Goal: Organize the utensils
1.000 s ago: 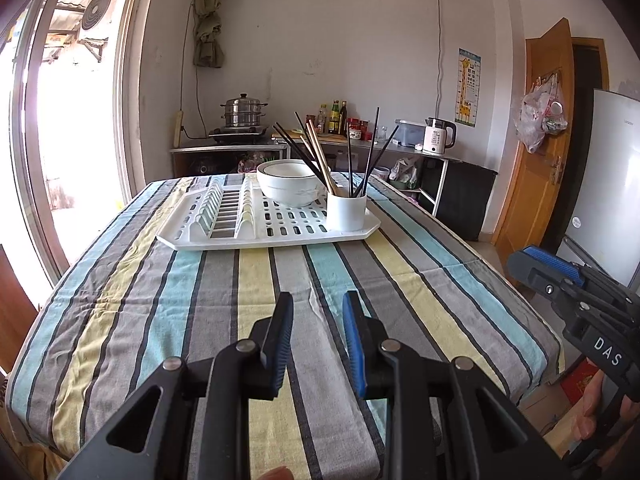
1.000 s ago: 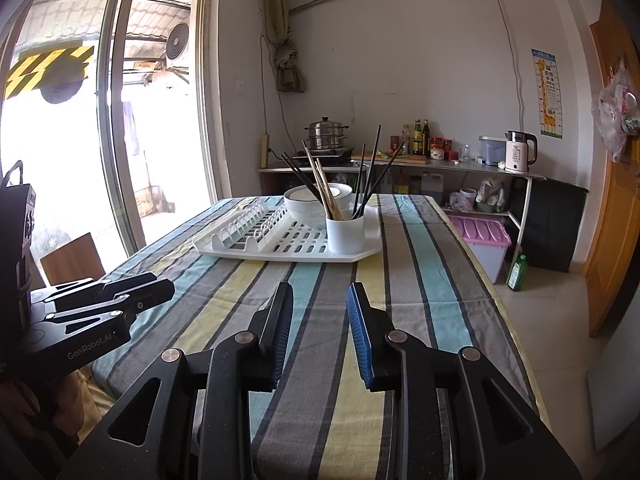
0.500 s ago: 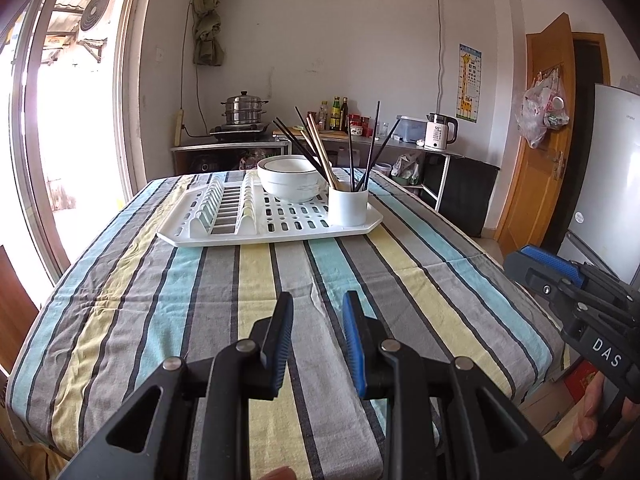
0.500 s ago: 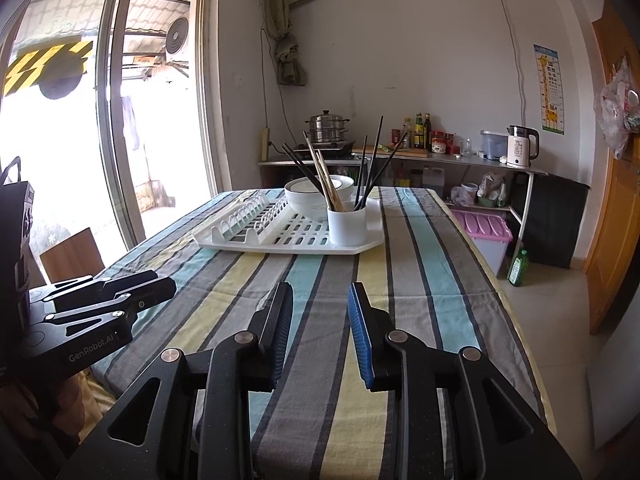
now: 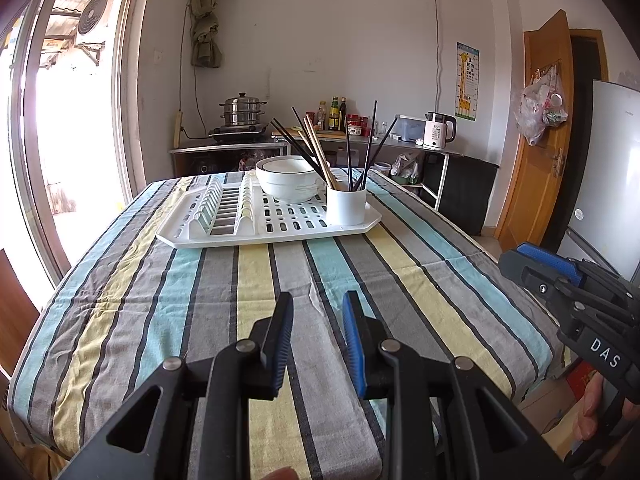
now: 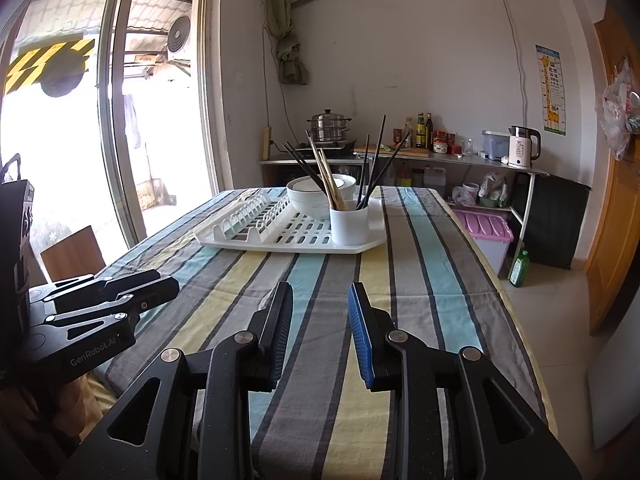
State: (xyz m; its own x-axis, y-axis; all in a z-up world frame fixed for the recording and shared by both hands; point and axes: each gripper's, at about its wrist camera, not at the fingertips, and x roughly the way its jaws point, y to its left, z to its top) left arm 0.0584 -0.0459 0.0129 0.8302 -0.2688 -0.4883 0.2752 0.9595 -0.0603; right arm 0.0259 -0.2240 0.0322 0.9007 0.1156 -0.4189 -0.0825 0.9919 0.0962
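My own hands are mostly cut off; both sets of fingers (image 5: 285, 328) gape empty above the striped bench (image 5: 208, 280), window alongside.

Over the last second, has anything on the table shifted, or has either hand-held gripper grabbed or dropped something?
Nothing visibly changed. The left hand-held gripper and right hand-held gripper hang open and empty over the striped tablecloth. The chopsticks stand in the white cup on the drying rack, beside the bowl.
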